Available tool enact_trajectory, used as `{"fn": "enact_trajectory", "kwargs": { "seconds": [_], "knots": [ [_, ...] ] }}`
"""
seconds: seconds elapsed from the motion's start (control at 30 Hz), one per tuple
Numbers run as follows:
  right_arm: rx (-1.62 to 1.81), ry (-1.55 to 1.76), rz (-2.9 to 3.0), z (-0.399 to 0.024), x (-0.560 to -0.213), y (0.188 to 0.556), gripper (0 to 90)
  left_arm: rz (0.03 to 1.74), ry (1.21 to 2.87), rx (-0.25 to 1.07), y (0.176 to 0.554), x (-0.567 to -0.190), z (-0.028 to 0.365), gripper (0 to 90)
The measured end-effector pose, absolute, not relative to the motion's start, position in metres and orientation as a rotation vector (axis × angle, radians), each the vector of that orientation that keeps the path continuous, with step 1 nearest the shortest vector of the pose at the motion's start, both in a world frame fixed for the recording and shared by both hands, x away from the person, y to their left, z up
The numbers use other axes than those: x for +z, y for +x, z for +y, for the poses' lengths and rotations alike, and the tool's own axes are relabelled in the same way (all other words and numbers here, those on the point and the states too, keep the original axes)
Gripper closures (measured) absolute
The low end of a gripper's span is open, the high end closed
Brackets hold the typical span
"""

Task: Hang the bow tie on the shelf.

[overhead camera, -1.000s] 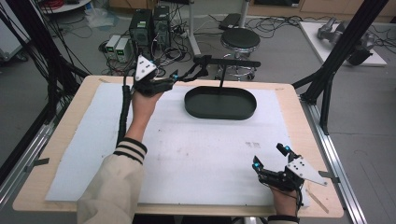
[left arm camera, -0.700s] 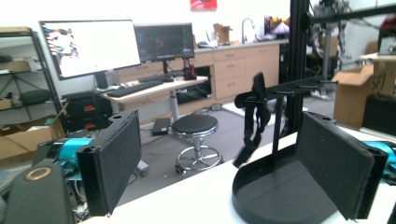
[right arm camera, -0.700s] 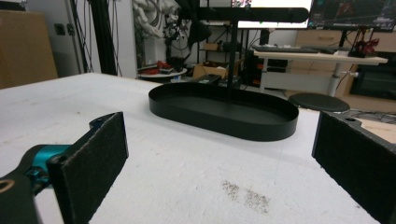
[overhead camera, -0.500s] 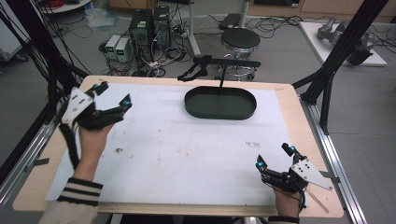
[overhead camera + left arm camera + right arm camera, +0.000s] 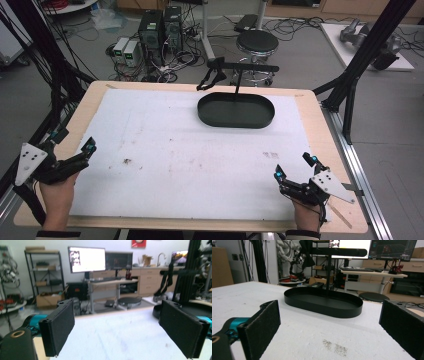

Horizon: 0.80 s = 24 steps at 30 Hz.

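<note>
The bench [image 5: 150, 125] carries a black oval tray [image 5: 236, 111] well ahead of both grippers, the left gripper [image 5: 72, 152] at the near left corner and the right gripper [image 5: 294, 167] at the near right, each with fingers released and nothing between them.

Black oval tray [image 5: 236, 111], white speckled mat [image 5: 165, 150], pale wooden table [image 5: 310, 100]
</note>
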State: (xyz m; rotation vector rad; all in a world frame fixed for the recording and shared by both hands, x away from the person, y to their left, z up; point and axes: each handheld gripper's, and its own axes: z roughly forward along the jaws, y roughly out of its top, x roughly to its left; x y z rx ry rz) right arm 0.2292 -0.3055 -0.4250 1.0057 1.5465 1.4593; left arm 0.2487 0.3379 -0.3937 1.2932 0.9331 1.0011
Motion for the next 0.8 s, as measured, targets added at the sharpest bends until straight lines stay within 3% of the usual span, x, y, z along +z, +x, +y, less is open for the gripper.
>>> {"fn": "enact_trajectory", "kwargs": {
  "seconds": [0.37,0.8],
  "knots": [
    [1.435,1.028,1.529,-0.307,-0.428,0.232,2.6,0.980,1.328,0.995,0.248,-0.418,0.351,13.8],
    [1.436,1.037,1.521,-0.308,-0.429,0.230,2.6,0.976,1.311,0.993,0.246,-0.419,0.355,13.8]
  ]
}}
